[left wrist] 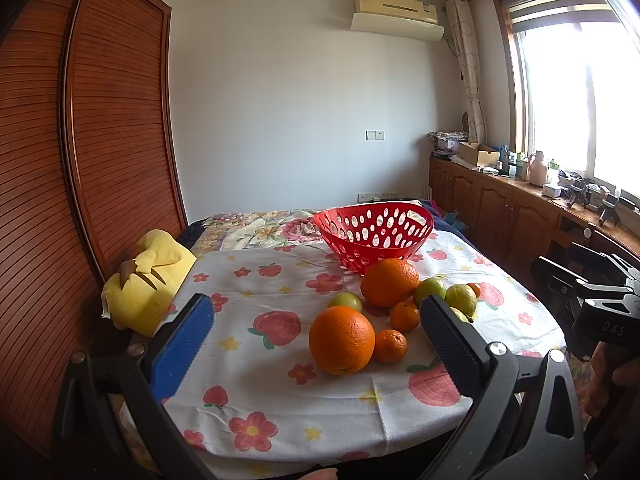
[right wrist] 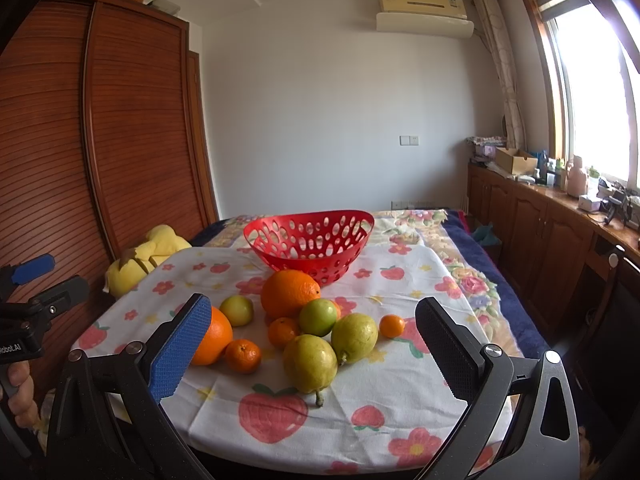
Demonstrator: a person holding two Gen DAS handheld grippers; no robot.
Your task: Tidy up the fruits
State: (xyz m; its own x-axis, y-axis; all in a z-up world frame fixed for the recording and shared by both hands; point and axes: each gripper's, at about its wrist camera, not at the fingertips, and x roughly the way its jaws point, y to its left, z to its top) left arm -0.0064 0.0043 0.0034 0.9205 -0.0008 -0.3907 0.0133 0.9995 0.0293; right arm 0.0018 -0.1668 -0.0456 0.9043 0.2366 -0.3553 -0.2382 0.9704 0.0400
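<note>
An empty red perforated basket point(left wrist: 374, 236) point(right wrist: 310, 240) stands at the back of the table. In front of it lie two big oranges point(left wrist: 341, 340) point(left wrist: 390, 282), several small tangerines point(left wrist: 390, 346) point(right wrist: 243, 355), two round green fruits point(left wrist: 345, 302) point(right wrist: 318, 317) and two yellow-green pears point(right wrist: 310, 363) point(right wrist: 354, 337). My left gripper point(left wrist: 316, 340) is open, hovering just short of the near big orange. My right gripper point(right wrist: 314, 350) is open too, with the pears showing between its fingers farther ahead. Neither holds anything.
A strawberry-and-flower cloth point(left wrist: 276, 360) covers the table. A yellow plush toy point(left wrist: 146, 280) lies at its left edge beside a wooden slatted wardrobe point(left wrist: 80, 140). Cluttered wooden cabinets point(right wrist: 552, 232) run along the right under the window. The other handheld gripper and a hand show at each view's edge.
</note>
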